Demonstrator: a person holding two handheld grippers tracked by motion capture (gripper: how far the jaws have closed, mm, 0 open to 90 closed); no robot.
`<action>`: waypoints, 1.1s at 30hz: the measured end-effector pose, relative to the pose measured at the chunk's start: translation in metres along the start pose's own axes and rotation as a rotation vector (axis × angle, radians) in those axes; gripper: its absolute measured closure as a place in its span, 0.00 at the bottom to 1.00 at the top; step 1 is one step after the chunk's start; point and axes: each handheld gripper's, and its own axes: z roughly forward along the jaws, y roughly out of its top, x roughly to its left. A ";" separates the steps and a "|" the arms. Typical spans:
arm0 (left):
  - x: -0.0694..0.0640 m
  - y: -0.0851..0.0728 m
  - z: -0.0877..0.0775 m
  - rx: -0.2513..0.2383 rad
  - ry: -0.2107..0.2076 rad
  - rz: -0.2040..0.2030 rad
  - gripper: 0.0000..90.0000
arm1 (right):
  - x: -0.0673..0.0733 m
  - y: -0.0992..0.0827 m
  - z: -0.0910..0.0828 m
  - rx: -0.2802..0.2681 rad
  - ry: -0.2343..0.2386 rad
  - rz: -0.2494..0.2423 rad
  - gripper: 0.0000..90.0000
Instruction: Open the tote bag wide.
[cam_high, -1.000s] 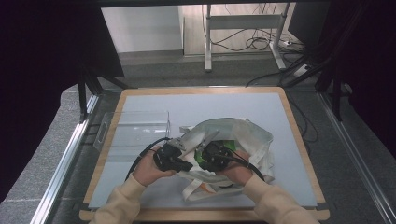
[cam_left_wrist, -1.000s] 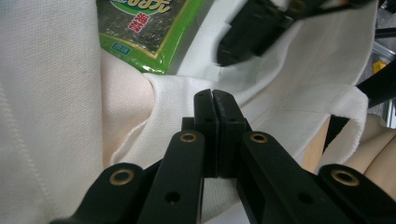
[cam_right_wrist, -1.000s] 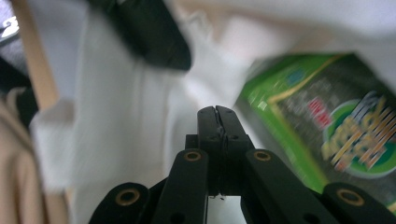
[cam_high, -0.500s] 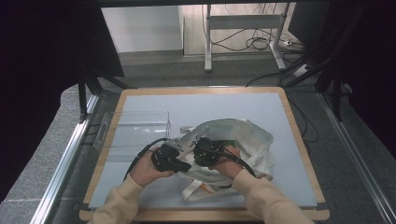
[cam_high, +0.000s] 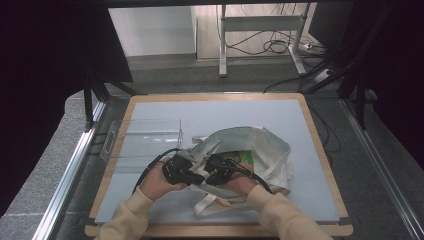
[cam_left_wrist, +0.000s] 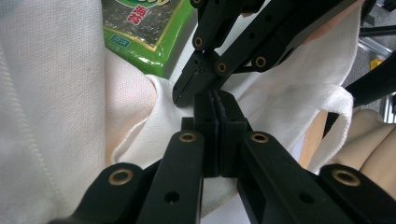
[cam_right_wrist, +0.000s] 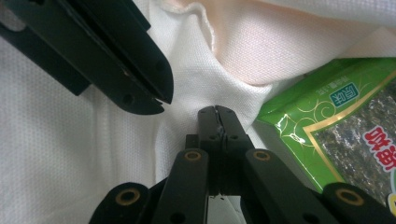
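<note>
A white cloth tote bag lies on the pale blue mat, mouth open toward me. A green seaweed packet sits inside it, its printed face large in the left gripper view and the right gripper view. Both grippers meet tip to tip at the bag's near-left rim. My left gripper is shut, tips against white fabric. The right gripper is also shut, just beside the packet's corner. No cloth shows between either pair of jaws.
A clear plastic tray stands on the mat to the left of the bag. The bag's handle loop trails toward the near edge. A wooden border frames the mat, with metal rails and cables on the floor beyond.
The right hand has slid a little left and down toward the left gripper, so the two sets of tips now almost touch. The left hand has stayed put.
</note>
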 end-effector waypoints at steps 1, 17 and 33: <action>0.000 0.000 0.000 0.000 0.000 0.000 0.99 | 0.000 0.000 0.000 0.000 0.000 0.000 0.99; 0.000 -0.001 -0.003 -0.011 -0.013 -0.009 0.99 | -0.042 -0.042 -0.084 -0.131 -0.130 0.208 0.99; -0.011 0.003 -0.026 -0.126 0.029 -0.006 0.73 | -0.054 -0.059 -0.097 -0.165 -0.141 0.274 0.79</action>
